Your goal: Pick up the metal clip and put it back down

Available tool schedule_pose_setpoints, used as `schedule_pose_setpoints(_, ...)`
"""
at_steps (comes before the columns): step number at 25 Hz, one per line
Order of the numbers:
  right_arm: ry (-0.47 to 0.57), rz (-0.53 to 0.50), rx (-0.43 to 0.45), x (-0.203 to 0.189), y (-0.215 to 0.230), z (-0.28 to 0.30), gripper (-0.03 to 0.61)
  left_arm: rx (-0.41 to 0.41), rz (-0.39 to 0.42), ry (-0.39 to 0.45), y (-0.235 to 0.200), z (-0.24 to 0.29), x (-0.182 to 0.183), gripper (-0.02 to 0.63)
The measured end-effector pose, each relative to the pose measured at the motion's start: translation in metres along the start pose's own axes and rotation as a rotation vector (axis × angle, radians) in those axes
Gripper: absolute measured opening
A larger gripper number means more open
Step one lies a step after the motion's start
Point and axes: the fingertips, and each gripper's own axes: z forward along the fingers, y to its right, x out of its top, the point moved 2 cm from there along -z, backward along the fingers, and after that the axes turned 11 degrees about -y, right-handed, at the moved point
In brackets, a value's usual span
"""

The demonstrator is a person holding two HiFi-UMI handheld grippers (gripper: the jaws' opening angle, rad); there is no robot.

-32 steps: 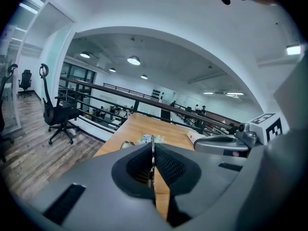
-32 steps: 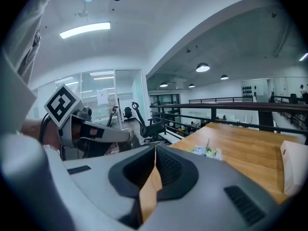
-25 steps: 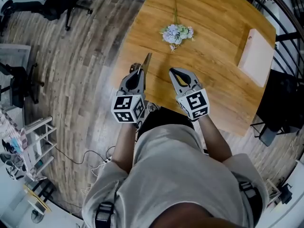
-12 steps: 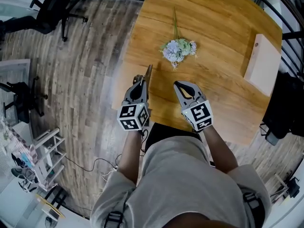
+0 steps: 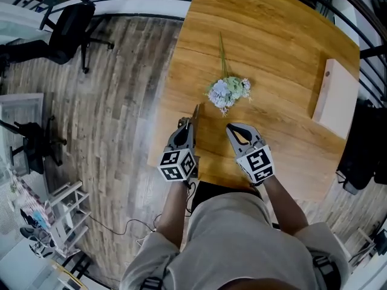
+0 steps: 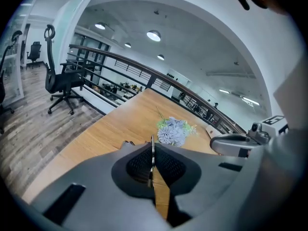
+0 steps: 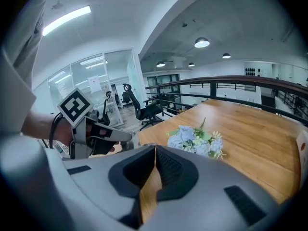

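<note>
My left gripper [image 5: 185,125] hangs over the near left part of the wooden table [image 5: 284,53], shut on a thin metal clip [image 5: 194,112] that pokes out ahead of the jaws toward the flowers. In the left gripper view the clip [image 6: 152,141] shows edge-on as a narrow strip pinched between the dark pads [image 6: 166,165]. My right gripper [image 5: 237,128] floats beside it to the right, its jaws shut tip to tip with nothing in them; its own view shows the same for the right gripper [image 7: 155,151]. Neither gripper touches the table.
A small bunch of pale blue and white flowers [image 5: 227,91] lies just beyond both grippers. A pale pink board [image 5: 336,98] rests near the table's right edge. Office chairs [image 5: 66,26] stand on the wood floor to the left, and a railing [image 6: 115,61] runs past the table's far side.
The head view has shifted, so table and grippers sit lower in the picture. Both grippers stay side by side, a little nearer the flowers. The left still holds the clip.
</note>
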Motion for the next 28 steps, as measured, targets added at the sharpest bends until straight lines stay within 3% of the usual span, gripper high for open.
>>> schedule_pose_setpoints(11, 0.007, 0.009, -0.001, 0.001, 0.012, -0.001, 0.028, -0.051, -0.049, -0.027, 0.004, 0.025, -0.014, 0.026)
schedule_pose_setpoints(16, 0.006, 0.020, 0.003, -0.003, 0.009, -0.004, 0.028, -0.110, -0.051, -0.046, 0.009, 0.036, -0.024, 0.028)
schedule_pose_setpoints(22, 0.010, 0.011, 0.005, -0.007, 0.007, -0.010, 0.028, -0.080, -0.057, -0.059, 0.004, 0.040, -0.034, 0.029)
schedule_pose_setpoints(23, 0.010, 0.014, 0.002, -0.008, 0.007, -0.011, 0.028, -0.084, -0.059, -0.063, 0.004, 0.040, -0.036, 0.037)
schedule_pose_setpoints(25, 0.016, 0.016, -0.005, -0.007, 0.007, -0.013, 0.028, -0.093, -0.060, -0.075, 0.003, 0.041, -0.039, 0.131)
schedule_pose_setpoints(28, 0.031, 0.014, -0.014, -0.003, 0.005, -0.017, 0.028, -0.089, -0.063, -0.072, -0.002, 0.037, -0.040, 0.169)
